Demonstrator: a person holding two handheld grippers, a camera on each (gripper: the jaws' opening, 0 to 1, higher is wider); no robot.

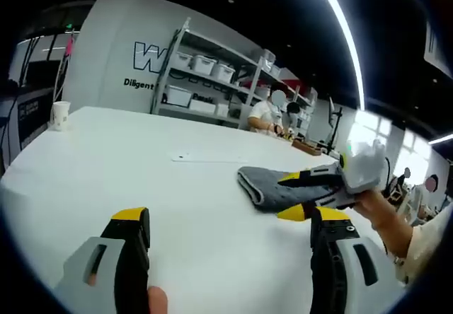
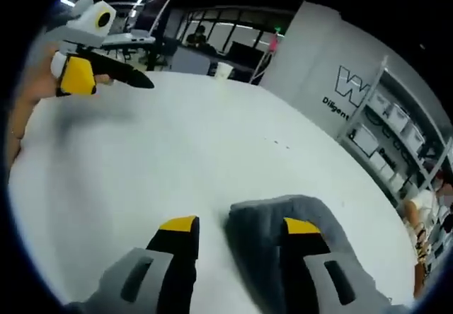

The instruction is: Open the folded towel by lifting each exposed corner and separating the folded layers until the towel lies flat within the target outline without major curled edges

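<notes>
Two yellow-tipped jaws of the left gripper (image 1: 230,233) stand wide apart over bare white table (image 1: 127,165), grasping nothing. Just beyond, to the right in the left gripper view, the folded grey towel (image 1: 272,185) lies on the table, and the right gripper (image 1: 301,195) reaches in level from the right, a hand (image 1: 374,204) behind it, its jaws parted at the towel's edge. In the right gripper view one jaw sits over the towel (image 2: 272,233), the other beside it on the table. Farther off stand a paper cup (image 1: 60,114) and shelves (image 1: 205,80).
</notes>
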